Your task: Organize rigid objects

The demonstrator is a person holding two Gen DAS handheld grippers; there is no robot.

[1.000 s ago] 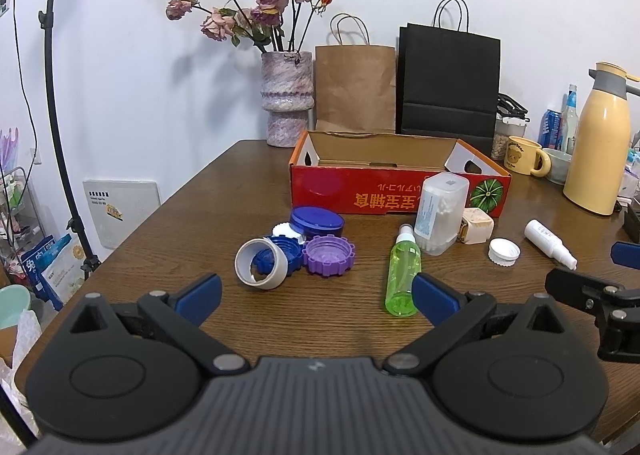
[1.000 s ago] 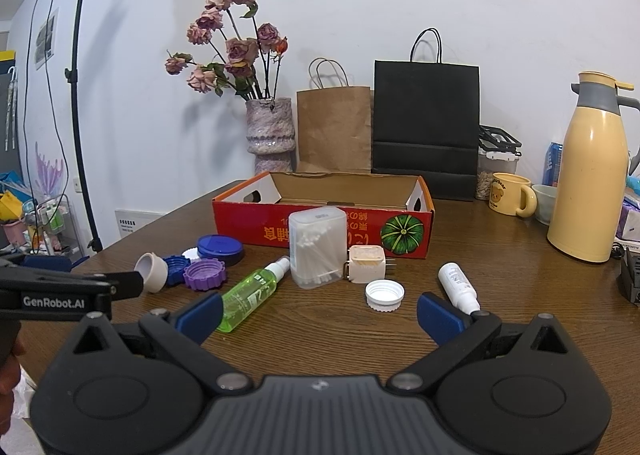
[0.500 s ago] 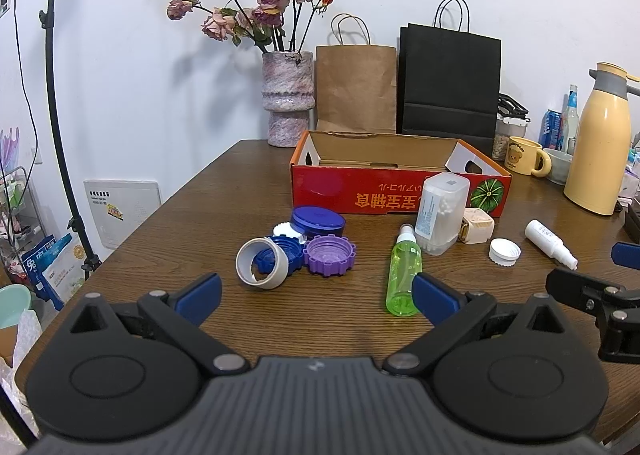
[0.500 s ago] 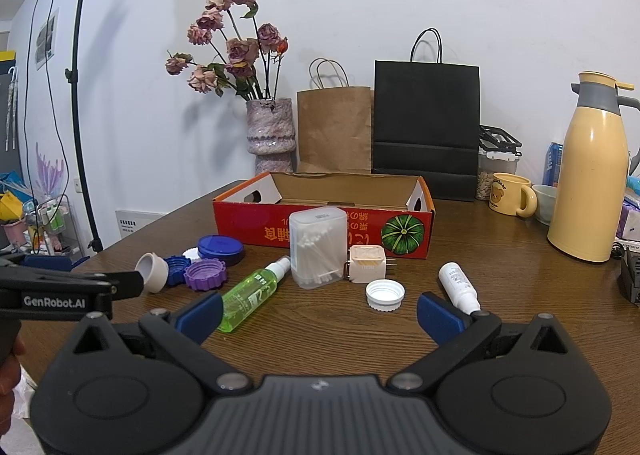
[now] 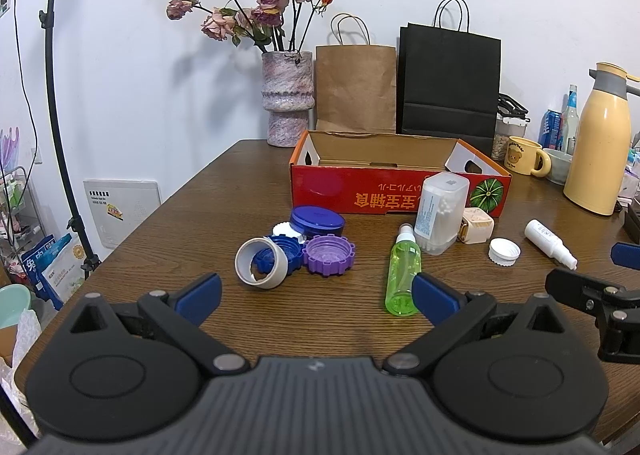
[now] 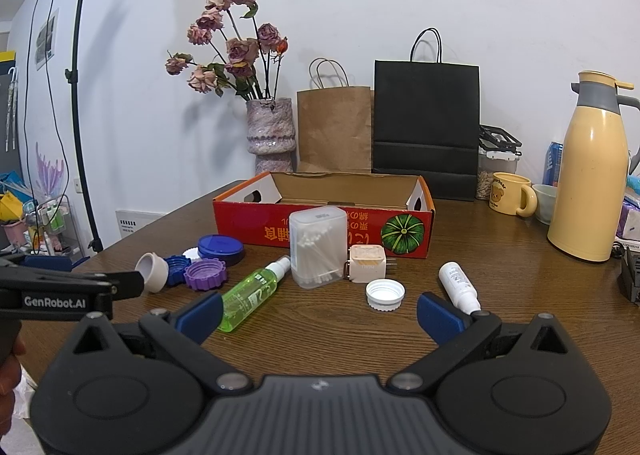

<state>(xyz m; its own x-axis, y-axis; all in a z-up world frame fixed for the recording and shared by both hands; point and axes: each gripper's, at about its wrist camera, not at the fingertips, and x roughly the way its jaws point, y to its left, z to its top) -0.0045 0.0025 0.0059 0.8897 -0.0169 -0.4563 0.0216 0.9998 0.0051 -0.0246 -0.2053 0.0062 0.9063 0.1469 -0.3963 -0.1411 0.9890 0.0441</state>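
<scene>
An open red cardboard box (image 5: 360,195) (image 6: 256,221) stands mid-table. In front of it lie a grey ring cap (image 5: 260,268), a blue lid (image 5: 317,221), a purple cap (image 5: 329,255), a green spray bottle (image 5: 402,273) (image 6: 250,293), a clear swab box (image 5: 440,213) (image 6: 318,251), a beige plug (image 6: 366,263), a white cap (image 6: 385,294) and a small white bottle (image 6: 458,283). My left gripper (image 5: 316,297) hovers open short of the caps. My right gripper (image 6: 320,313) hovers open, with the white cap ahead of the gap.
At the back stand a vase of dried roses (image 5: 286,99), a brown paper bag (image 5: 356,89) and a black bag (image 5: 450,85). A yellow thermos (image 6: 592,175), a mug (image 6: 510,199) and a bowl sit at the right. The table's left edge drops to a light stand (image 6: 78,103).
</scene>
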